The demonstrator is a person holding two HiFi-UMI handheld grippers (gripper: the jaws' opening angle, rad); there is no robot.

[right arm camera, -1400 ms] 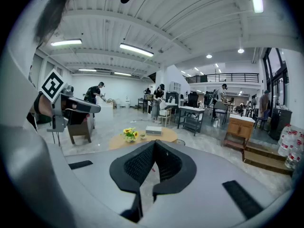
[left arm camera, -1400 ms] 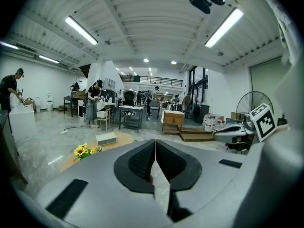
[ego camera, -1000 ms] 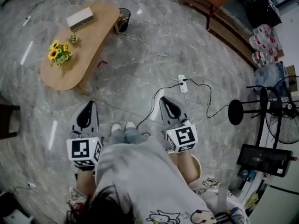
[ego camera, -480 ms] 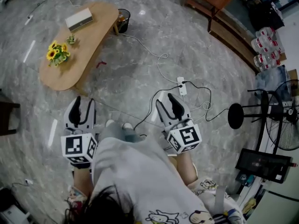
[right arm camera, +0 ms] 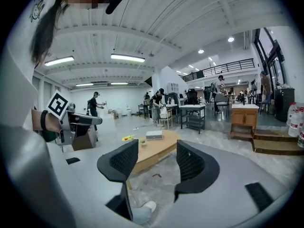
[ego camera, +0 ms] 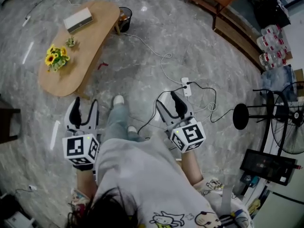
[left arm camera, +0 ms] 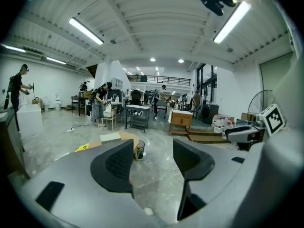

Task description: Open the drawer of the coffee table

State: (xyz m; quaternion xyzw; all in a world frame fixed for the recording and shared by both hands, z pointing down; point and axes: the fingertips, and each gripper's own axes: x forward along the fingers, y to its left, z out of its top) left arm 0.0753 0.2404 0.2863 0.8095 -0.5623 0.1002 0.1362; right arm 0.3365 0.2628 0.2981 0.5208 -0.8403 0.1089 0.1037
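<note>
- The light wooden, bean-shaped coffee table (ego camera: 78, 63) stands at the upper left of the head view, well apart from both grippers. Its rounded near end faces the person. Its drawer cannot be made out in any view.
- A bunch of yellow sunflowers (ego camera: 54, 58) sits near the table's left edge, and a flat pale box (ego camera: 79, 19) lies toward its far end. A round black bin (ego camera: 125, 19) stands just beside that far end.
- The grey marble floor (ego camera: 142, 56) lies bare between the person and the table's long right edge.
- A white power strip (ego camera: 185, 85) with trailing black and white cables lies near the right gripper's tips. The round black base of a fan stand (ego camera: 240, 114) is further right.
- A leg in pale jeans ending in a white shoe (ego camera: 118, 99) reaches forward between the two grippers.
- The left gripper (ego camera: 84, 109) is held out beside the body, pointing ahead and slightly down. Its jaws are wide and opening. In the left gripper view (left arm camera: 152, 163) only floor and the table's edge (left arm camera: 111, 137) show beyond them.
- The right gripper (ego camera: 167, 101) is angled slightly toward the table. Its jaws are likewise wide and opening, with nothing between them. The table (right arm camera: 156, 148) shows in the distance through the gap (right arm camera: 154, 163).
</note>
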